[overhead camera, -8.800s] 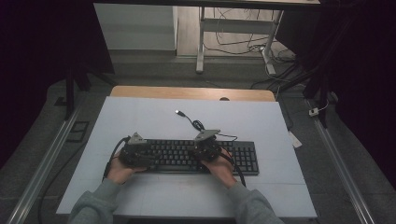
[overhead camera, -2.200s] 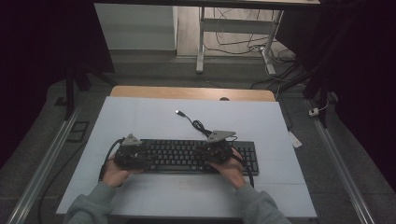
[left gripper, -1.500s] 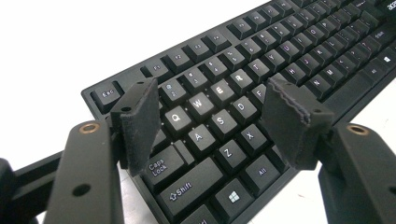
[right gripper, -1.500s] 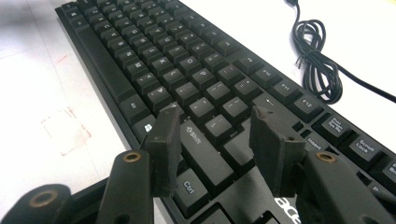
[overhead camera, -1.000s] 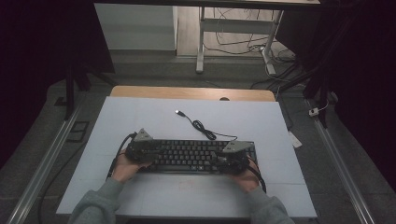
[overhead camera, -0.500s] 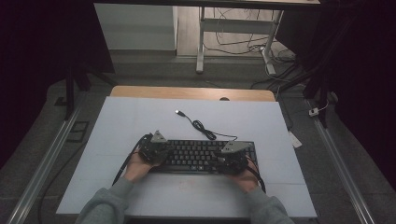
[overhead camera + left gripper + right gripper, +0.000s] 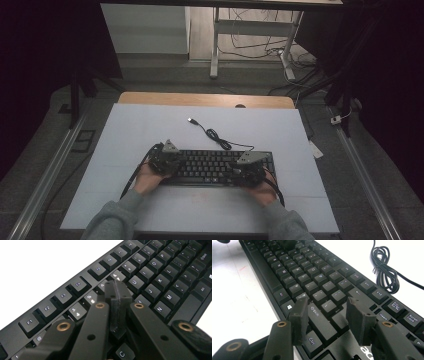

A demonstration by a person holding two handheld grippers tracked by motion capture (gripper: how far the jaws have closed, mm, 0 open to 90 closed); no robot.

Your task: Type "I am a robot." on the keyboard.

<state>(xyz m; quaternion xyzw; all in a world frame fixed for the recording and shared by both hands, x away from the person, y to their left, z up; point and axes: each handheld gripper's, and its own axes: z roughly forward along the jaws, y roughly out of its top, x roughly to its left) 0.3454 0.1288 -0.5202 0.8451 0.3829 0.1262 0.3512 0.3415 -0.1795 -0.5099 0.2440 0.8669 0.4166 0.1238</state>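
Both grippers sit over the keyboard. Your left gripper has just clenched empty, tips above the number row; right gripper stays released over Shift. Judged ready for key-pressing.

Two forearms in grey sleeves come in from the near edge, each bare hand wrapped around a black two-jaw gripper. The left hand sits near the left, its left gripper angled forward and down, the two black pads pressed flat together with nothing between them; those jaws have just been closing. The right hand sits well apart to the right, its right gripper tilted forward and low, the jaws standing apart with a clear gap. Grey three-cornered plates top both grippers, and black cables trail back towards the person.
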